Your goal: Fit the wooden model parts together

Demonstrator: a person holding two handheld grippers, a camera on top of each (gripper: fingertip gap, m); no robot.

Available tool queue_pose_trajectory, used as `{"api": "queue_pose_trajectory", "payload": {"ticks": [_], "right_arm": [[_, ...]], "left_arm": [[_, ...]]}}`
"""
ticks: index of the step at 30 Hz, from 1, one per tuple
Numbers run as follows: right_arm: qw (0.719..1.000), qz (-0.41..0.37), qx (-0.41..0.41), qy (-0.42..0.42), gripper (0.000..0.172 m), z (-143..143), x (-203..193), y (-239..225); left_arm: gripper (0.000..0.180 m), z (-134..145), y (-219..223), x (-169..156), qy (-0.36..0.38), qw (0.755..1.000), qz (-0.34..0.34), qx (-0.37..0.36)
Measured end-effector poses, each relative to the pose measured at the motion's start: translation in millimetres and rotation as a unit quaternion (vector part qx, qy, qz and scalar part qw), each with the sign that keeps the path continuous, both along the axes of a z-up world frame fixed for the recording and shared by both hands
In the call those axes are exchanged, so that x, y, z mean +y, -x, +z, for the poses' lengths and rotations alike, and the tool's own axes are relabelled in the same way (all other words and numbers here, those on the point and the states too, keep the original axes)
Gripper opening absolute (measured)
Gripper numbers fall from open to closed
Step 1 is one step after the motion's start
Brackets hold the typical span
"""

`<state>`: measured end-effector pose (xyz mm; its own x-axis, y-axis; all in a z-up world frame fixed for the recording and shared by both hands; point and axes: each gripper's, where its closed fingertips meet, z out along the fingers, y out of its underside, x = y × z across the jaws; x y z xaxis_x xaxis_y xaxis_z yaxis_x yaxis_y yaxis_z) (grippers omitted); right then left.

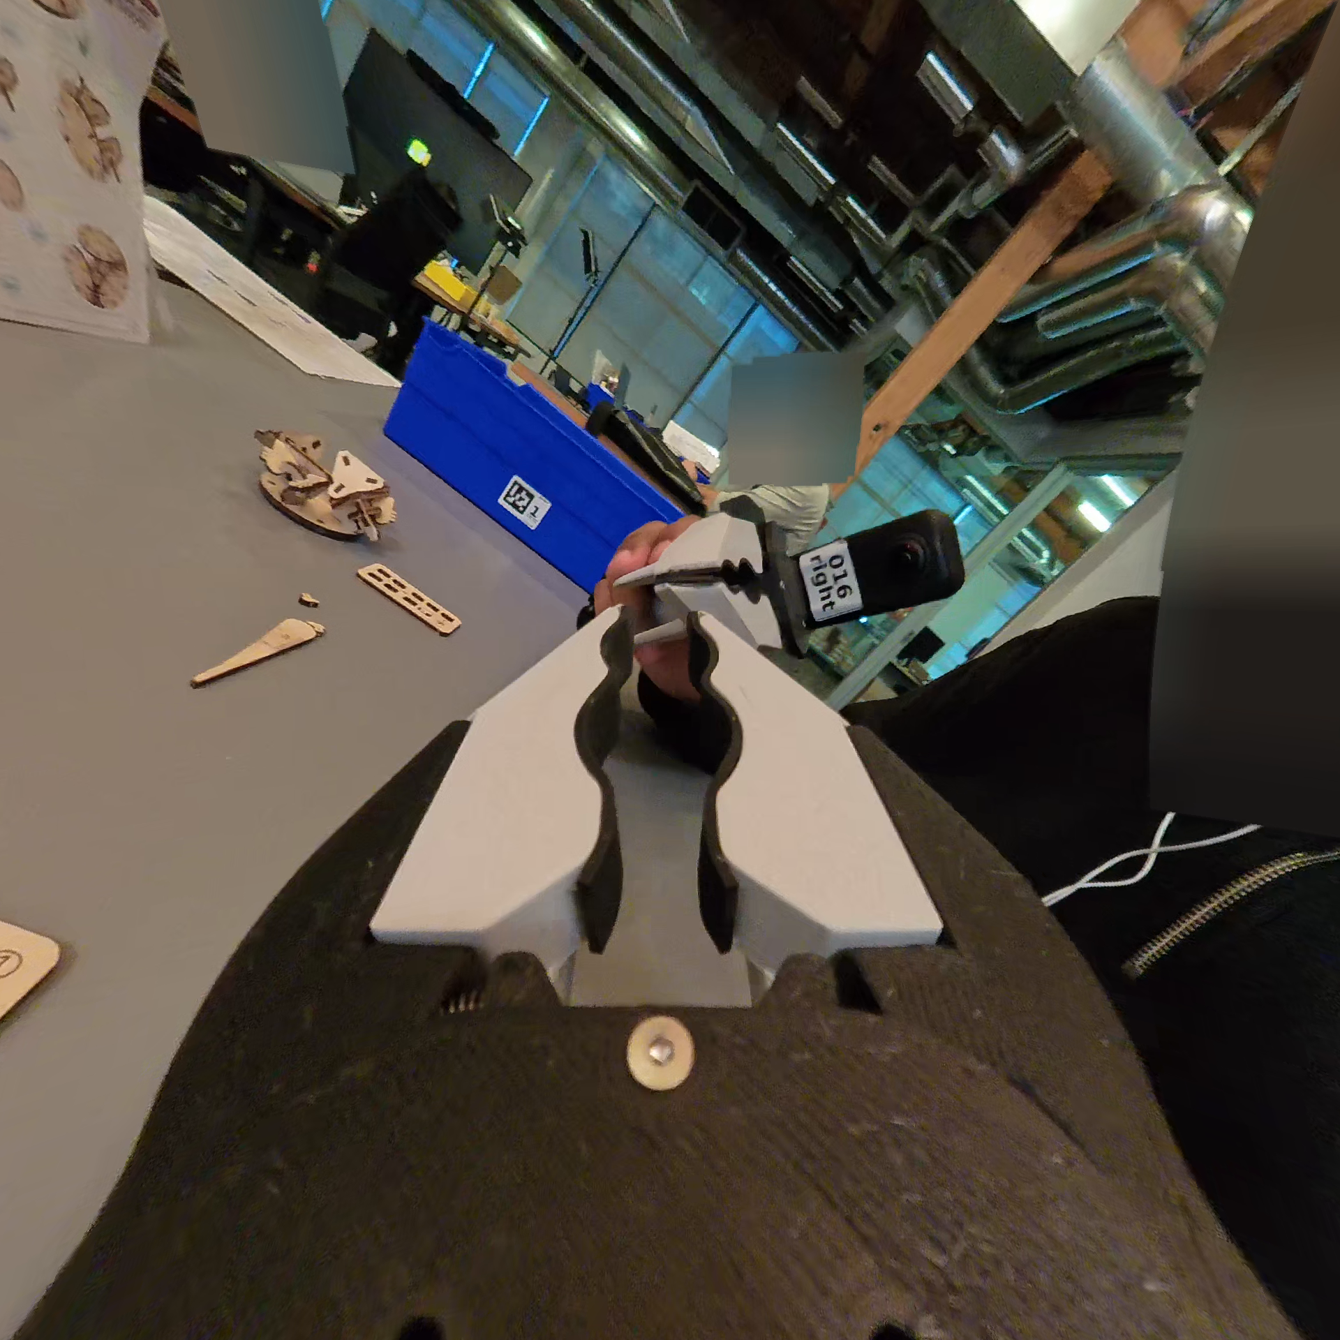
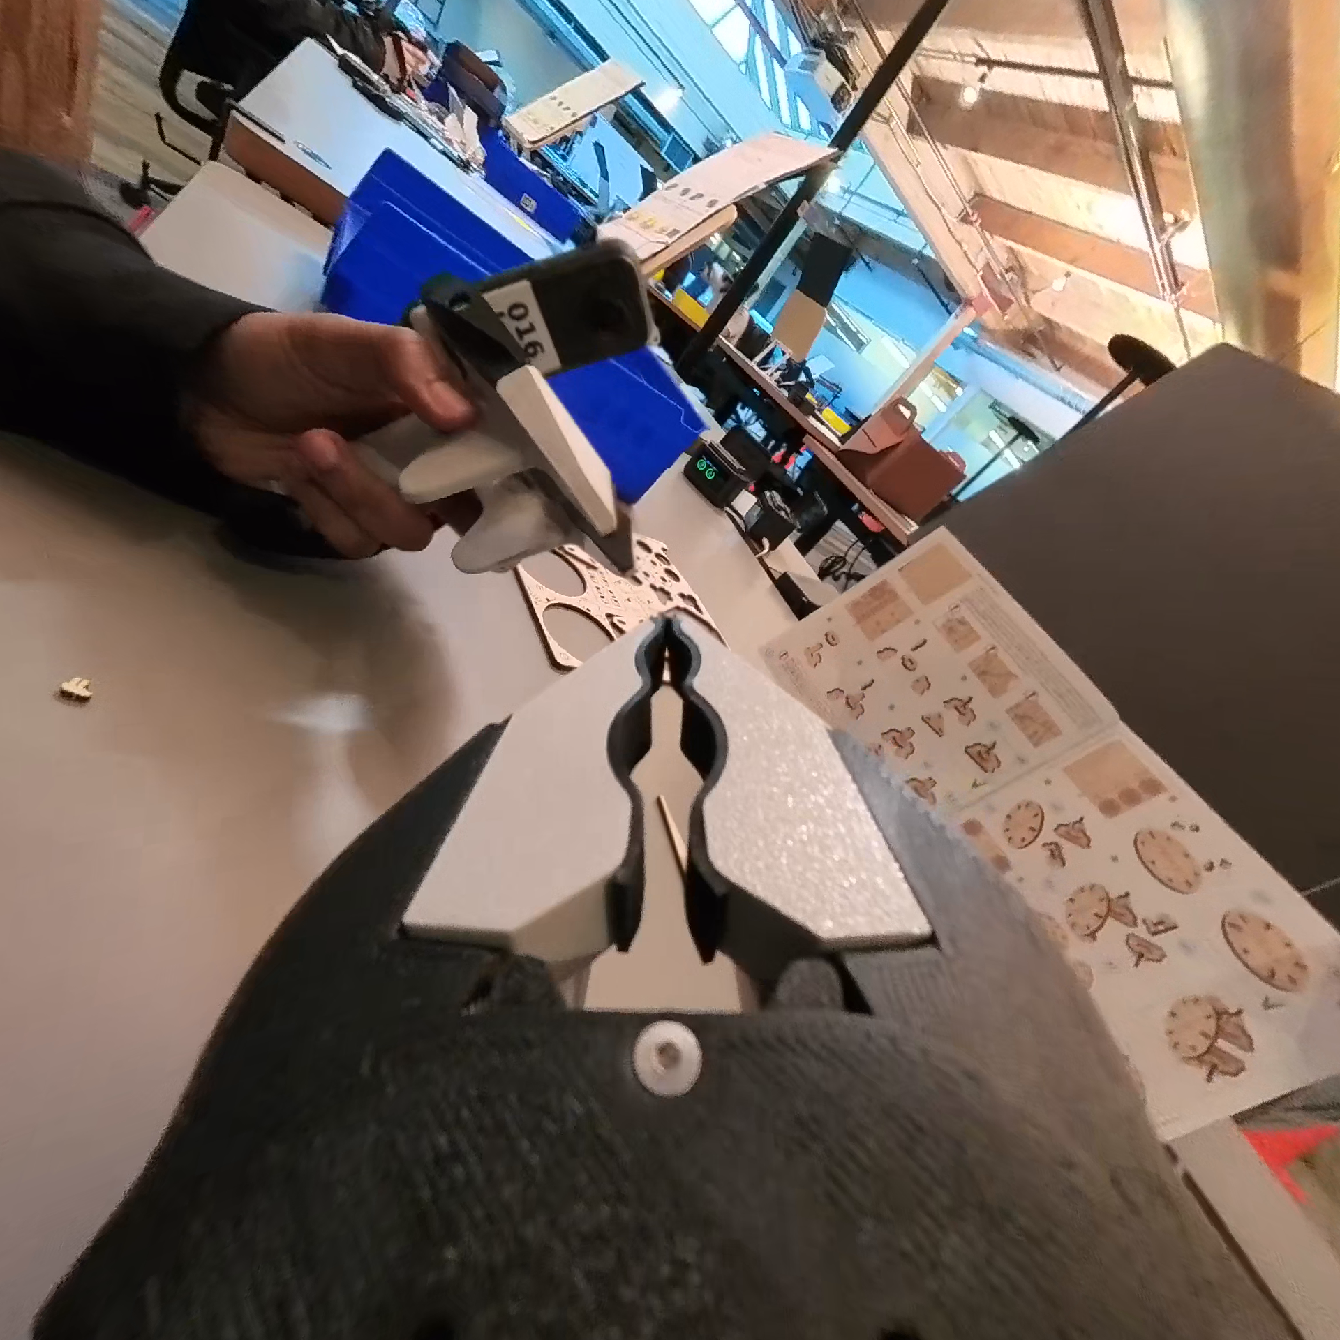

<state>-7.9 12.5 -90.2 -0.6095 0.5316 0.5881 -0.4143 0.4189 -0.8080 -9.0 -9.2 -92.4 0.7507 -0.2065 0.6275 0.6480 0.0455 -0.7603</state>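
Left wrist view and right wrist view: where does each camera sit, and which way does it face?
Left wrist view: mounted on the left gripper, it looks along that gripper's slightly parted fingers across the grey table at the right gripper and the right hand holding it.
Right wrist view: mounted on the right gripper, whose fingertips are together, it faces the left gripper, the left hand and a flat wooden cut-out sheet.
Shared: each view shows the other gripper, and both show the table, the blue plastic bin and the printed instruction sheet.
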Motion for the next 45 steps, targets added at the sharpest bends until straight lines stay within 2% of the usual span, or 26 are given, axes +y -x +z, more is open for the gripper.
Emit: {"api": "queue_pose_trajectory", "payload": {"ticks": [3, 6, 9, 11, 15, 26, 38, 40, 45], "right_arm": [[1.0, -0.003, -0.013, 0.016, 0.0, 1, 3, 3], [0.999, -0.007, -0.026, 0.026, 0.0, 1, 7, 6], [0.999, -0.008, -0.039, 0.037, 0.0, 0, 9, 8], [0.998, -0.004, -0.045, 0.043, 0.0, -1, 7, 8], [0.997, 0.007, -0.051, 0.05, 0.0, 0, 3, 5], [0.997, 0.027, -0.037, 0.06, 0.0, 7, -1, -3], [0.997, 0.027, -0.042, 0.056, 0.0, 5, -1, -3], [0.997, 0.031, -0.046, 0.054, 0.0, 4, -3, -4], [0.991, 0.106, -0.07, 0.034, 0.0, -7, -21, -24]], "left_arm": [[0.009, -3, -1, -1, 0.033, 0.999, 0.016, 0.036], [0.008, -13, -23, -8, 0.106, 0.988, -0.011, 0.108], [0.009, -49, -52, -29, 0.231, 0.951, -0.048, 0.203], [0.009, -73, -71, -44, 0.295, 0.924, -0.073, 0.233], [0.011, -94, -102, -55, 0.324, 0.91, -0.121, 0.228], [0.007, -116, -102, -47, 0.383, 0.874, -0.129, 0.271], [0.0, -115, -107, -42, 0.374, 0.875, -0.142, 0.271], [0.0, -106, -100, -38, 0.353, 0.888, -0.116, 0.27], [0.0, -68, -68, -30, 0.255, 0.945, -0.024, 0.205]]}}
